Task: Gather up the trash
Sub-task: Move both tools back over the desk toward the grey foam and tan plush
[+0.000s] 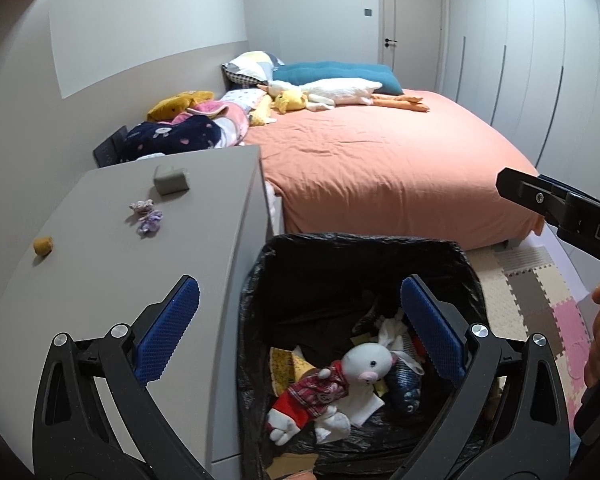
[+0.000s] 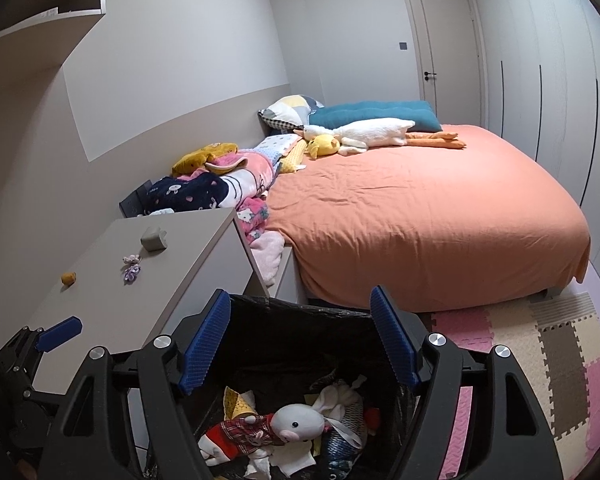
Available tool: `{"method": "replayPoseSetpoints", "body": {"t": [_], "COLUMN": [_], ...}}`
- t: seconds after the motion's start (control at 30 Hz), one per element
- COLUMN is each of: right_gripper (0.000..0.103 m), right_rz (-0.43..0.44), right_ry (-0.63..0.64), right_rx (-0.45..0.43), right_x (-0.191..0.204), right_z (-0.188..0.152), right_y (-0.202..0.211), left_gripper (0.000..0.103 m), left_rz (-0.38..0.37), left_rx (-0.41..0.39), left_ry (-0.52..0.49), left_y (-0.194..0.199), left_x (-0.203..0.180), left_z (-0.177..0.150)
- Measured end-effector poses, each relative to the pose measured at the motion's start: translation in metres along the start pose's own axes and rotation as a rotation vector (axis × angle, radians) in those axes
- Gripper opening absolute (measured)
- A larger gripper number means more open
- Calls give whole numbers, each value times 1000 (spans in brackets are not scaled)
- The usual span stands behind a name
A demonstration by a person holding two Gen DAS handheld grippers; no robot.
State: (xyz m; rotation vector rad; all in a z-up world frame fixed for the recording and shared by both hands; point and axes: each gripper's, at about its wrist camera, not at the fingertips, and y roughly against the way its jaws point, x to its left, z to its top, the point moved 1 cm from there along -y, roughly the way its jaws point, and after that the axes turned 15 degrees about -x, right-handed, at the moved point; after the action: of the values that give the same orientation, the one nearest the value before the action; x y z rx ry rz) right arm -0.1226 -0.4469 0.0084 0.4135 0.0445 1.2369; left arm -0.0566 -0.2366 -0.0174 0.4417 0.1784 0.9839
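A: Where's the trash sitting?

B: In the bin point(image 1: 360, 272), lined with a black bag, on the floor right against the grey cabinet point(image 1: 112, 272). In the left wrist view it fills the 5 to 6 o'clock part of the picture. A plush rabbit point(image 1: 332, 384) in a red plaid shirt lies on top of the heap, with white tissue point(image 1: 392, 332) at its 1 o'clock and a dark blue fish-shaped toy point(image 1: 406, 386) at its 3 o'clock.

A: And the tongs?

B: The left gripper point(image 1: 300, 328) is spread wide with nothing between its blue pads (one pad hangs over the cabinet top, the other over the bin). The right gripper point(image 2: 300, 340) stands partly spread, also empty, above the bin's mouth.

A: Anything on the cabinet?

B: Three small things: a grey block point(image 1: 171, 181) at about 12 o'clock on the top, a purple scrap point(image 1: 146, 216) near the middle, and a tan lump point(image 1: 43, 246) toward 9 o'clock, all apart from one another.

A: Any writing?

B: Only on the right gripper's body as seen from the left camera, at 3 o'clock: the letters "DA", cut off by the edge. Nothing else can be read.

A: The rest of the room?

B: A bed point(image 2: 420, 216) with an orange cover at 12 o'clock, a white goose toy point(image 2: 364, 132) by the pillows, and foam puzzle mats point(image 2: 560, 360) at 4 o'clock.
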Motion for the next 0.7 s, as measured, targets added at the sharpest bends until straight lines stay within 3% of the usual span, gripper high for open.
{"method": "replayPoseSetpoints", "body": {"t": [0.7], "right_gripper": [73], "right_rz": [106], "right_ry": [56], "right_rx": [79], "right_x": [74], "right_z": [-6], "right_y": [-63], "left_gripper": [98], "left_rz": [121], "left_rx": [38], "left_ry": [82], "left_y": [-20], "left_x": [86], "left_z": [4]}}
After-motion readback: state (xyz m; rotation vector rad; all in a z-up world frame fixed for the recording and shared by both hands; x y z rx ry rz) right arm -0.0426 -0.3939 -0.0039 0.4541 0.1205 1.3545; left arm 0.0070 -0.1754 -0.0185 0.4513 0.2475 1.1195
